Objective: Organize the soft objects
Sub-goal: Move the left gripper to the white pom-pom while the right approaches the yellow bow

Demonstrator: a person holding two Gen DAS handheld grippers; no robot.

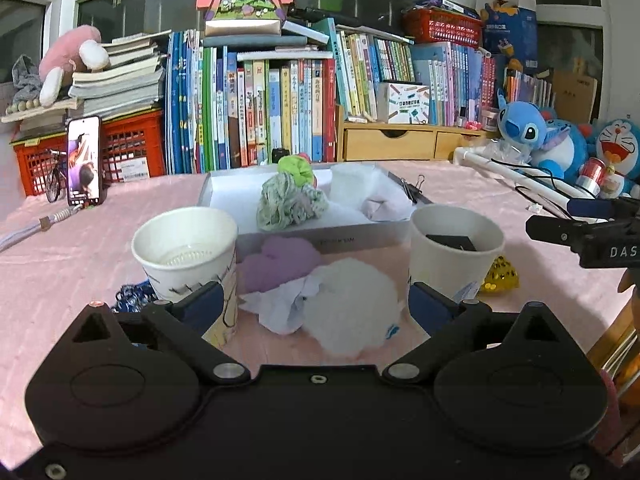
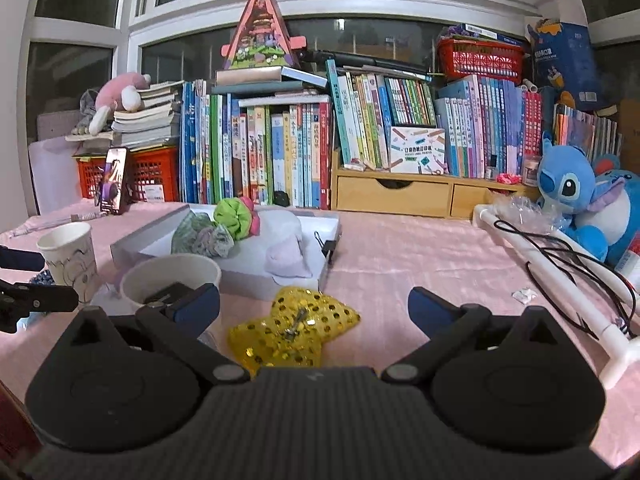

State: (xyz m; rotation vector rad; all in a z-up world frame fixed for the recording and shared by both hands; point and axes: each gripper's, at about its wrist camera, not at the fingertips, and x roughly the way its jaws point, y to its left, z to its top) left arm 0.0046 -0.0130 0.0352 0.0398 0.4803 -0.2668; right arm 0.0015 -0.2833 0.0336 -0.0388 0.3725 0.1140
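Where sequins glitter, puffy yellow star (image 2: 294, 330)

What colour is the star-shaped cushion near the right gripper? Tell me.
Shiny yellow-gold, covered in sequins: the star cushion shows best in the right wrist view.

A shallow white cardboard box (image 1: 320, 236) sits mid-desk, holding a green knitted scrunchie (image 1: 290, 202). Two white paper cups (image 1: 188, 256) flank a fluffy white pad (image 1: 352, 304) before it; books (image 1: 280, 108) stand behind.

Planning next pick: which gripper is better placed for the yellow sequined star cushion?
Right. The yellow sequined star cushion lies between the open right gripper's fingers; the left gripper faces the white fluffy pad.
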